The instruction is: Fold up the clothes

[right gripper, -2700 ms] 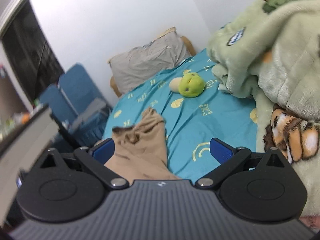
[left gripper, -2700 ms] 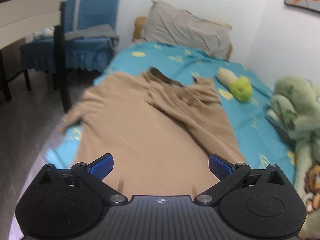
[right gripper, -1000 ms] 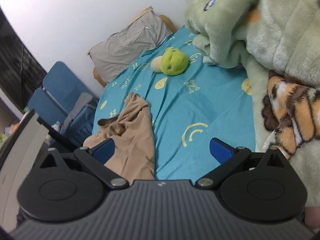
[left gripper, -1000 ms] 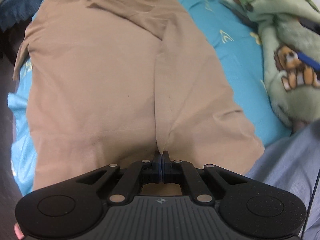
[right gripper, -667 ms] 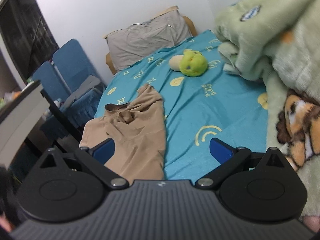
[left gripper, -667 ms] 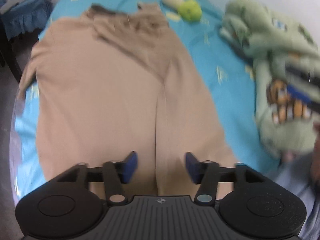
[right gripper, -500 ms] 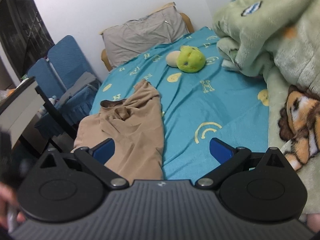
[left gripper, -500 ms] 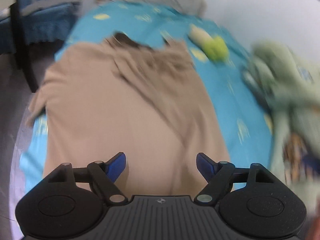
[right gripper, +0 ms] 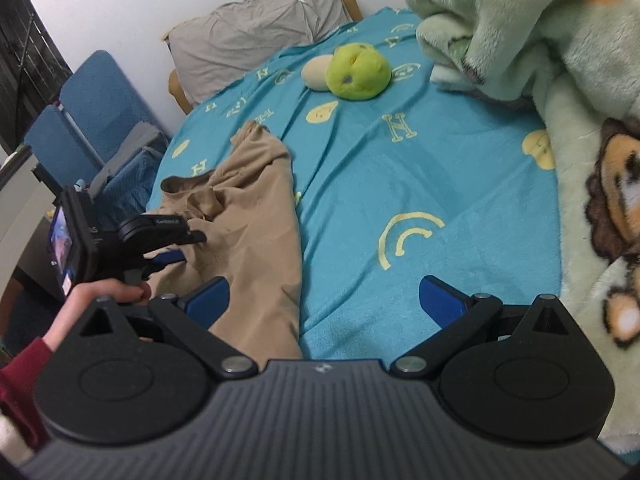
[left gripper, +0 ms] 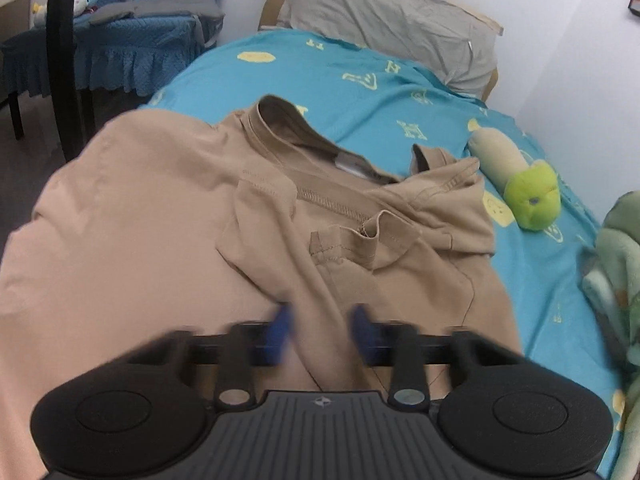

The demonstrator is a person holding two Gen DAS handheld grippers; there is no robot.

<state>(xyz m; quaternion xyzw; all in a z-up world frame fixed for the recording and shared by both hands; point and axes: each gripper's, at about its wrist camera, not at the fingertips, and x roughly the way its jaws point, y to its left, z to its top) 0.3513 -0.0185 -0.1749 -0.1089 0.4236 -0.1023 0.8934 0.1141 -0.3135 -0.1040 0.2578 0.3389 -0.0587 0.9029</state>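
Since a second ago my left gripper has let go of the hem at the lower middle of its frame and come up toward the collar, where its blurred blue pads are closing around a raised fold of the tan shirt, not yet pressing it. My right gripper hangs wide open and empty at the bottom of its frame; the shirt lies on the teal sheet in the left half, with the green plush toy at upper centre
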